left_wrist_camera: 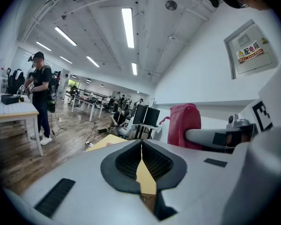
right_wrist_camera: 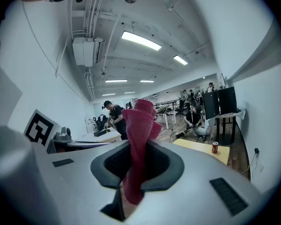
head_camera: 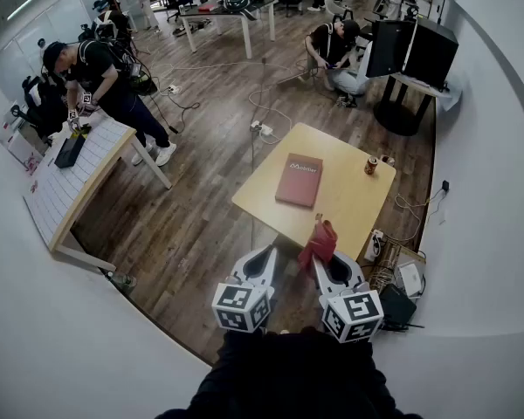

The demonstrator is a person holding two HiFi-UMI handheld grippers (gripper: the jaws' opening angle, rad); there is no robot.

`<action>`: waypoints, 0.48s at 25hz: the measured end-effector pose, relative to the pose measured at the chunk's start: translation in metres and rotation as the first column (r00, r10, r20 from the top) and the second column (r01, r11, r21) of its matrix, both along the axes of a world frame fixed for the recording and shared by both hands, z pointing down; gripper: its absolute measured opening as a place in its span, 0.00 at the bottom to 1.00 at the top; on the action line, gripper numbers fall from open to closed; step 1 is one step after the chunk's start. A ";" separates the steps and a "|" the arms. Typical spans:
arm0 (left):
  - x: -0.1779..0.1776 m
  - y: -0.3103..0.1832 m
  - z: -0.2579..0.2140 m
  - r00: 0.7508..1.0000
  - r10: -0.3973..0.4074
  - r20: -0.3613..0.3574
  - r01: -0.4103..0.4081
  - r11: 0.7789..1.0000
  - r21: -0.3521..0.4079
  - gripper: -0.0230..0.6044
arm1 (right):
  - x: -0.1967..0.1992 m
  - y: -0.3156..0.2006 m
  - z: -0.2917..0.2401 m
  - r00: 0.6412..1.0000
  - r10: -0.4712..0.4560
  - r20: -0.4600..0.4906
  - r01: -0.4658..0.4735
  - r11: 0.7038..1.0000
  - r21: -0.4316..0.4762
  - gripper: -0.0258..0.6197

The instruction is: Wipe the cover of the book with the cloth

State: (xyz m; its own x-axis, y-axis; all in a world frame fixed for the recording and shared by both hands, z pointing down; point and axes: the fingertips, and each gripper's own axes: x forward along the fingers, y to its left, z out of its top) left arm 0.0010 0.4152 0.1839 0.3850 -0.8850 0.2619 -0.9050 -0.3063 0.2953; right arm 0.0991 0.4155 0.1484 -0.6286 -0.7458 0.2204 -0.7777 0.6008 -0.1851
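A red book (head_camera: pixel 299 180) lies flat on the light wooden table (head_camera: pixel 341 199), left of its middle. My right gripper (head_camera: pixel 325 253) is shut on a red cloth (head_camera: pixel 319 241), which sticks up out of the jaws; in the right gripper view the cloth (right_wrist_camera: pixel 139 144) stands between the pads and hangs below them. My left gripper (head_camera: pixel 265 256) is shut with nothing in it, its jaws closed together (left_wrist_camera: pixel 141 161). Both grippers hover short of the table's near edge, side by side. The cloth (left_wrist_camera: pixel 182 125) also shows at the right of the left gripper view.
A drink can (head_camera: pixel 370 165) stands near the table's far right corner. Cables and a box (head_camera: pixel 402 278) lie on the floor right of the table. A white bench (head_camera: pixel 70 186) with a person at it stands at left. Another person crouches by the monitors (head_camera: pixel 410 51).
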 end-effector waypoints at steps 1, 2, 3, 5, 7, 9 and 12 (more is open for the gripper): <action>0.000 -0.001 0.000 1.000 -0.001 -0.001 0.001 1.000 -0.001 0.09 | 0.000 0.000 0.001 1.000 0.002 0.000 -0.002 1.000 -0.002 0.16; -0.001 -0.001 0.000 1.000 -0.001 -0.002 0.001 1.000 -0.002 0.09 | -0.001 -0.001 0.001 1.000 0.004 0.000 -0.004 1.000 -0.004 0.16; -0.002 -0.001 0.002 1.000 0.000 -0.003 0.000 1.000 -0.004 0.09 | -0.001 -0.001 0.003 1.000 0.007 0.001 -0.007 1.000 -0.009 0.16; -0.004 0.000 0.005 1.000 -0.002 -0.005 0.002 1.000 -0.006 0.09 | -0.003 -0.001 0.007 1.000 0.012 0.004 -0.012 1.000 -0.021 0.16; -0.008 0.000 0.007 1.000 -0.008 -0.011 0.008 1.000 -0.008 0.09 | -0.005 -0.001 0.010 1.000 0.014 0.004 -0.014 1.000 -0.026 0.16; -0.013 0.001 0.008 1.000 -0.011 -0.015 0.011 1.000 -0.013 0.09 | -0.008 0.000 0.009 1.000 0.018 0.009 -0.018 0.999 -0.028 0.16; -0.019 0.003 0.012 1.000 -0.011 -0.017 0.010 1.000 -0.023 0.09 | -0.013 0.000 0.011 0.999 0.024 0.033 -0.023 0.999 -0.041 0.16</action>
